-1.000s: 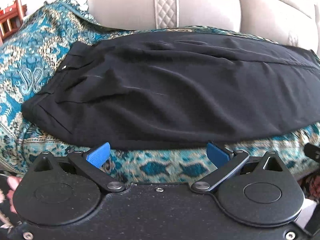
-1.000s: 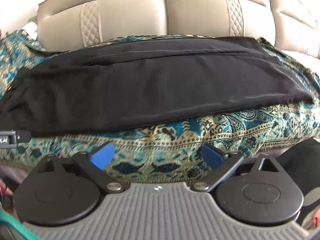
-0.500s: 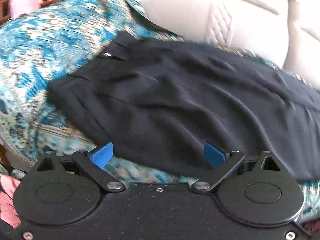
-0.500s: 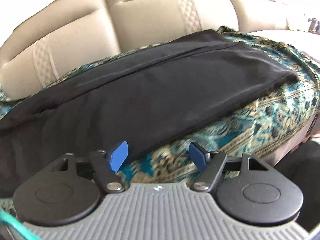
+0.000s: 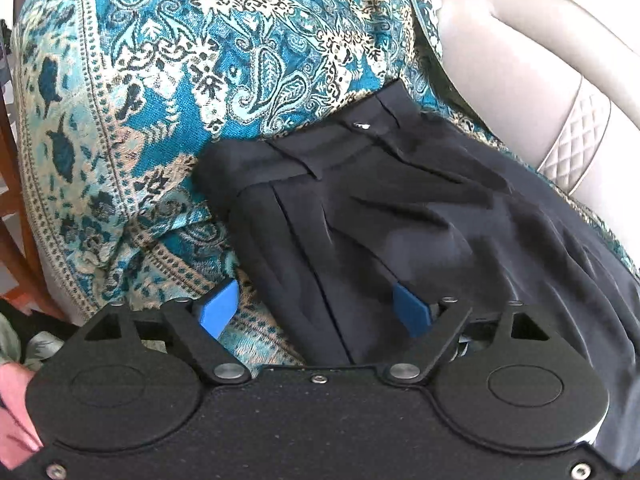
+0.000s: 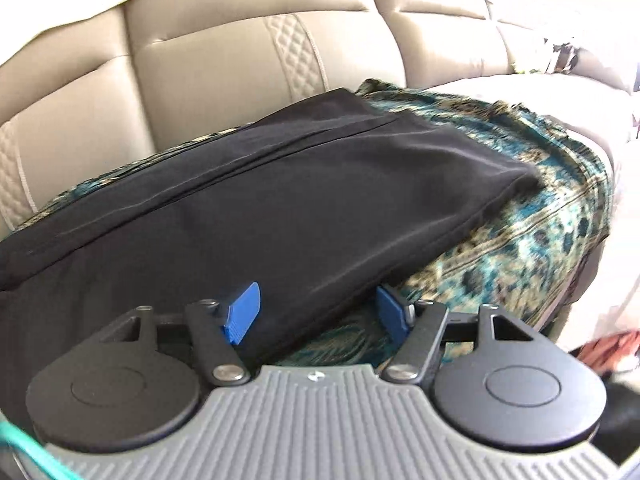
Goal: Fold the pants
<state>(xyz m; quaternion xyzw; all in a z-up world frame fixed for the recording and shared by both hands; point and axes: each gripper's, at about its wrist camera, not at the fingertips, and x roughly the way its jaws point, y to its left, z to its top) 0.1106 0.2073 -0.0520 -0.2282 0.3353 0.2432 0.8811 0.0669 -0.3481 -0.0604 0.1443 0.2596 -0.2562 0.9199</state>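
The left gripper [image 5: 316, 312] is seen closing, its blue pads not yet pressing, with the waist end of the black pants [image 5: 400, 216] between them. The right gripper [image 6: 318, 312] is likewise closing around the near edge by the leg hems, nothing pinched yet. The pants are laid lengthwise on a patterned throw [image 5: 160, 80] over a beige sofa [image 6: 224, 48]. The cloth is judged light, limp and slippery; doubled edges and the waistband are best taken.

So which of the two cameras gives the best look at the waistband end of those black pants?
The left wrist view. There the waistband of the black pants fills the middle, with its metal clasp, belt loops and pleats plain. The right wrist view shows only the smooth legs and hem end; the waistband lies beyond its left edge.
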